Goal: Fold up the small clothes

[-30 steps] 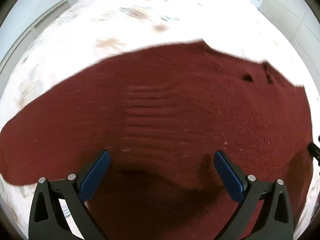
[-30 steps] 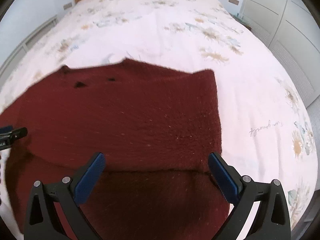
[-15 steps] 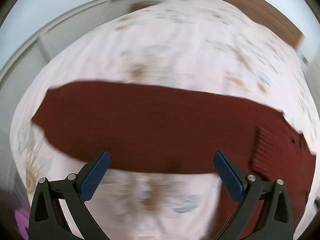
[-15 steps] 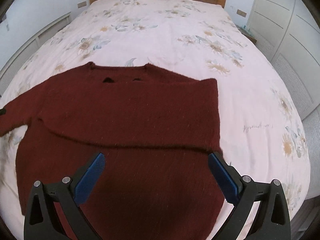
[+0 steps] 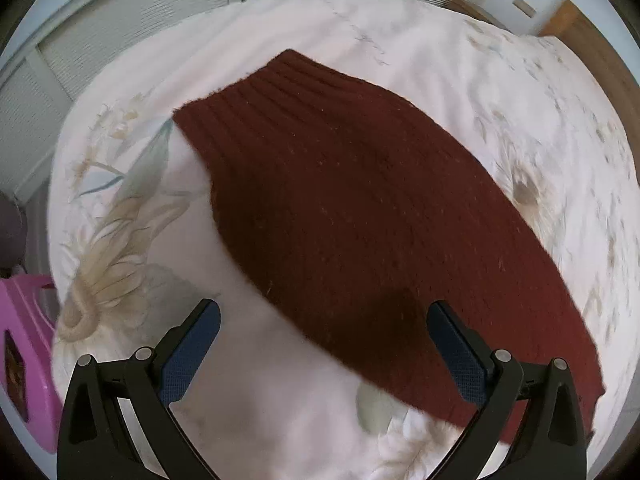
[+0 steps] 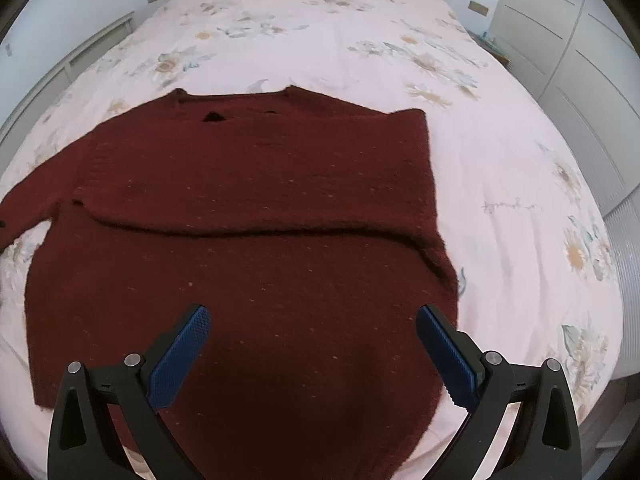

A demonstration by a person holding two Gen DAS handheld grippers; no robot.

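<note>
Both your left tongs [image 5: 320, 344] and right tongs [image 6: 312, 344] hang spread apart and empty over the bed [image 6: 320, 40]; the dark red sweater [image 6: 248, 240] lies flat under and ahead of the right tongs with one sleeve already laid across its chest, while the other sleeve [image 5: 360, 200] stretches out ahead of the left tongs, cuff at the far end. The next step is probably that sleeve: reach past its middle toward the ribbed cuff [image 5: 256, 96], pinch only the top layers without catching the bedcover, and lift just enough to carry it. Lay it straight over the folded sleeve so the edges line up.
</note>
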